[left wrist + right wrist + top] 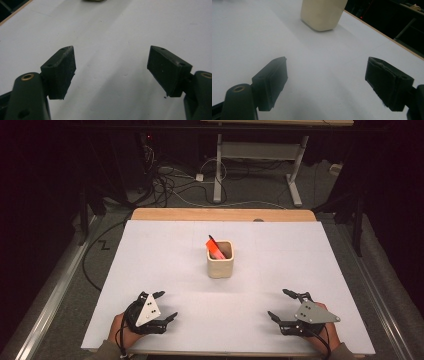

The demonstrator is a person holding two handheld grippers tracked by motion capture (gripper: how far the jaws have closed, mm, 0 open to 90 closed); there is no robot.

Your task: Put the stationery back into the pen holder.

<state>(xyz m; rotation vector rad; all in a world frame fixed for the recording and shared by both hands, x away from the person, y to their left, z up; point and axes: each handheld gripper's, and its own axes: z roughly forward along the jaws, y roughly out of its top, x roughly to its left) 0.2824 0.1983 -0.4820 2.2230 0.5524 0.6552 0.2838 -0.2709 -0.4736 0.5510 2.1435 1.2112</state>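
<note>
Start or rest pose is judged: both grippers are parked low at the near edge of the table (150,245), nothing held. The cup (220,259) stands at table centre, slightly far, with an orange-red marker (215,249) leaning inside, black tip up toward 11 o'clock. The cup is well apart from both grippers.

Left gripper (164,306) is seen at about 7 o'clock from the cup, jaws spread wide and empty, pointed toward 2 o'clock. In the left gripper view its pads (61,72) stand wide over bare white surface; only a sliver of the cup (94,0) is caught at the top edge.

Right gripper (280,304) is seen at about 5 o'clock from the cup, jaws also wide and empty, pointed toward 10 o'clock. In the right gripper view the cup (322,13) sits ahead at 12 o'clock, between the pads' (272,82) lines of reach.

Both hands are held low, wrists near the table edge, grey plates up.

Next move, as judged: a reach forward is called for, likely the right gripper to the cup or marker. Jaws are already wide enough; height must be raised if the marker is to be taken from above.
</note>
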